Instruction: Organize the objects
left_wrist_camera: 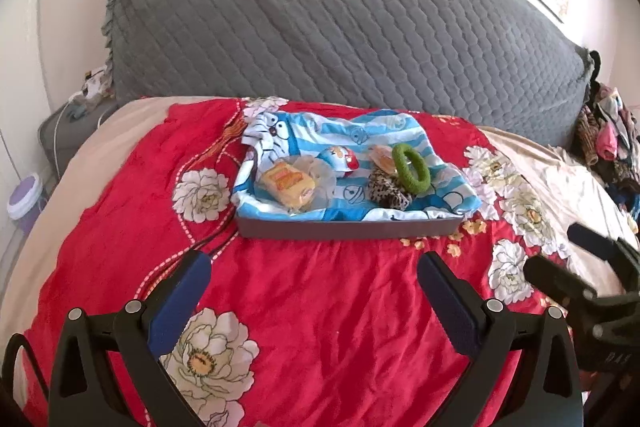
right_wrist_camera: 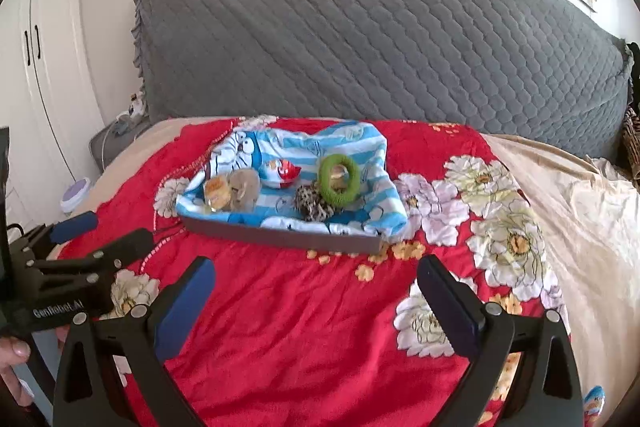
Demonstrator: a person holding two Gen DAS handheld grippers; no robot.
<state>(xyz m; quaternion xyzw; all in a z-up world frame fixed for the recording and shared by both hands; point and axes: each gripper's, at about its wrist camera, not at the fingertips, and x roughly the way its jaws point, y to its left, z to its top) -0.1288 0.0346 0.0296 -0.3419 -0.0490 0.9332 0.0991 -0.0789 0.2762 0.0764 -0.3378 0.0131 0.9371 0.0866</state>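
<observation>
A grey tray (left_wrist_camera: 348, 229) lined with a blue cartoon cloth (left_wrist_camera: 340, 135) lies on the red floral bedspread (left_wrist_camera: 320, 307). In it are a yellow wrapped snack (left_wrist_camera: 286, 183), a red and white egg-shaped toy (left_wrist_camera: 344, 159), a green ring (left_wrist_camera: 411, 169) and a leopard-print scrunchie (left_wrist_camera: 386, 191). The right wrist view shows the tray (right_wrist_camera: 280, 237), snack (right_wrist_camera: 218, 195), toy (right_wrist_camera: 282, 173), ring (right_wrist_camera: 339, 179) and scrunchie (right_wrist_camera: 314, 207). My left gripper (left_wrist_camera: 314, 267) is open and empty, short of the tray. My right gripper (right_wrist_camera: 316, 271) is open and empty too.
A grey quilted headboard (left_wrist_camera: 340, 27) stands behind the bed. A pile of clothes (left_wrist_camera: 608, 143) lies at the right edge. A bedside stand with cables (left_wrist_camera: 72, 131) and a purple-lidded tub (left_wrist_camera: 24, 199) are at the left. White wardrobe doors (right_wrist_camera: 40, 67) stand further left.
</observation>
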